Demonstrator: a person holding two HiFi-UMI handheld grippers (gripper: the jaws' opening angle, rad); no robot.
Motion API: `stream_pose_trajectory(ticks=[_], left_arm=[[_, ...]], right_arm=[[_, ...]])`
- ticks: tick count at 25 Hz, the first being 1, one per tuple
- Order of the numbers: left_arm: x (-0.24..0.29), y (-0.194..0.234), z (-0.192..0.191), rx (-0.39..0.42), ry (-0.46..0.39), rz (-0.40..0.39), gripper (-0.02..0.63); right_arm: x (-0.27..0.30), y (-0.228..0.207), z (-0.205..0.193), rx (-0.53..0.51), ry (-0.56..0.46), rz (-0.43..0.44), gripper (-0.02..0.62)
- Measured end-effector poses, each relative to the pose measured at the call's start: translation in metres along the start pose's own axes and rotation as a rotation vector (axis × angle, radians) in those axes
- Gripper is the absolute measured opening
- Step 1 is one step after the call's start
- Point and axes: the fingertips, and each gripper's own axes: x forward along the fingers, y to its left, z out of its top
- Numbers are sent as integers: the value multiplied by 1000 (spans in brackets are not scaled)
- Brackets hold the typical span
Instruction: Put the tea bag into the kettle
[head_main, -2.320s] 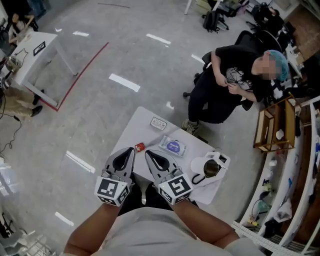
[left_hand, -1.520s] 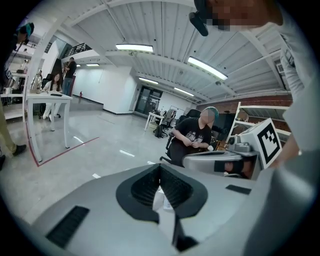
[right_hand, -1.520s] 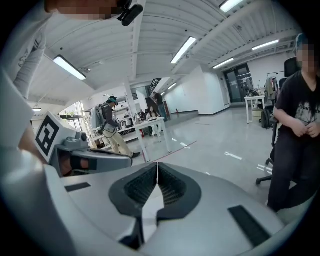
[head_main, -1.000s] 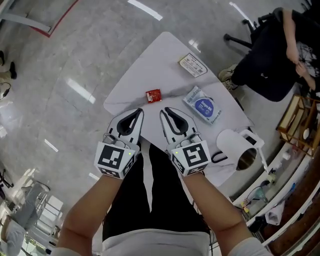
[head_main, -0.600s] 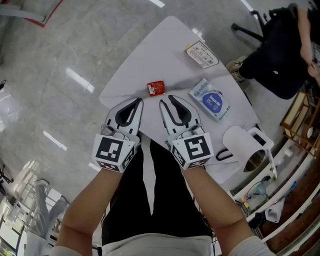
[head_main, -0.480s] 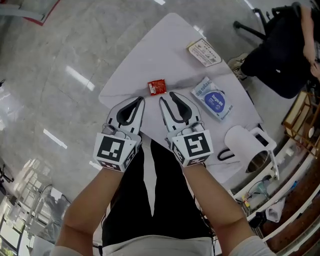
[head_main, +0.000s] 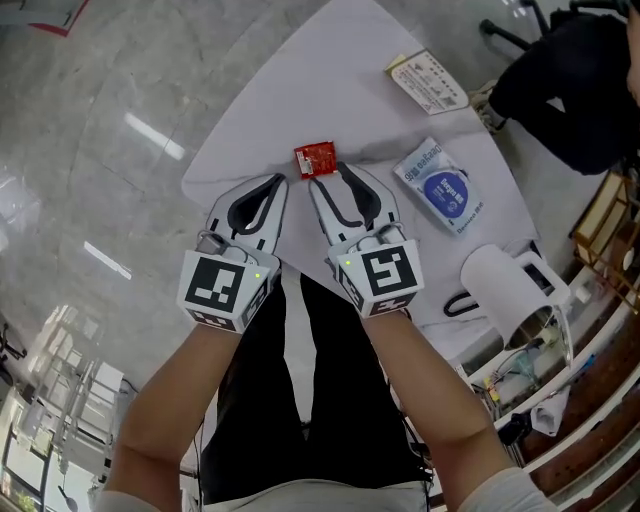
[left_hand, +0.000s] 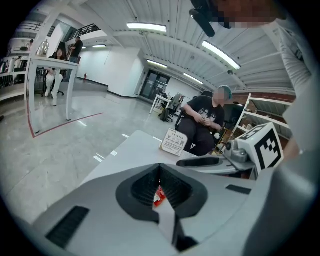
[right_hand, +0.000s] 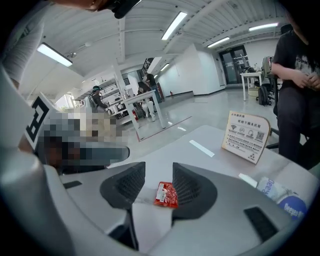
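Tea bag (head_main: 316, 159) between right gripper's (head_main: 328, 177) (just-opened) jaws

Both bare forearms reach forward side by side, claws angled down. The left claw (head_main: 271, 188) has its jaws together. The right claw (head_main: 329, 181) has just been opening its jaws, and they stand parted, with the tea bag (head_main: 316, 158) lying between their tips, unpinched.

Bare table (head_main: 300, 90) round tea bag (head_main: 316, 158), wipes pack (head_main: 445, 192) seemingly between it and kettle (head_main: 500, 285)

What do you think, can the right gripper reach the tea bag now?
Probably yes: the right gripper has just been opening its jaws, and the tea bag lies just ahead with nothing between.
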Motion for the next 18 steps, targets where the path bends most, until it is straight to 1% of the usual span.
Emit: stream_pose_trajectory(ticks=[3, 6, 10, 14, 18], left_arm=[[10, 3, -8, 4, 5, -16, 8], [16, 11, -16, -8, 10, -8, 8], [21, 19, -23, -11, 13, -9, 8], [25, 27, -32, -23, 21, -5, 8], [28, 32, -40, -32, 27, -7, 8]], right_arm=[[11, -5, -17, 10, 23, -5, 186], [18, -8, -30, 5, 43, -20, 206], [29, -9, -41, -2, 64, -32, 245], [38, -16, -50, -5, 74, -64, 269], [47, -17, -59, -36, 99, -79, 293]])
